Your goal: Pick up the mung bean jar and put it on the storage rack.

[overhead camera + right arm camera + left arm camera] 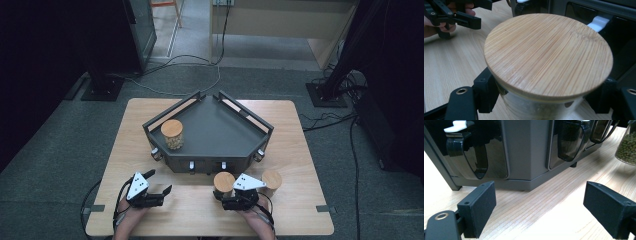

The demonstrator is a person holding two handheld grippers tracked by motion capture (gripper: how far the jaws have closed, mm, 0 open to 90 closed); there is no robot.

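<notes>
Table [150, 107] of pale wood stands on grey carpet, with dark stands and loose cables on the floor behind it and a wooden counter further back. Dark grey corner rack [215, 127] sits mid-table, its railed tray holding one jar with a bamboo lid [172, 133] at the left side; small white taps line its front face, and in the left gripper view dark dispenser windows [477, 155] show close ahead. Left gripper [162, 191] rests low on the table at the near left, its jaws spread wide with bare wood between them, apart from the rack. Right gripper [226, 196] sits at the near right, its jaws pinching the glass body of the lidded jar [547, 53] just under the round bamboo lid; that jar stands on the table just in front of the rack. Second jar [271, 181] stands just right of it. Jar of green beans [627, 148] shows at the edge of the left gripper view
</notes>
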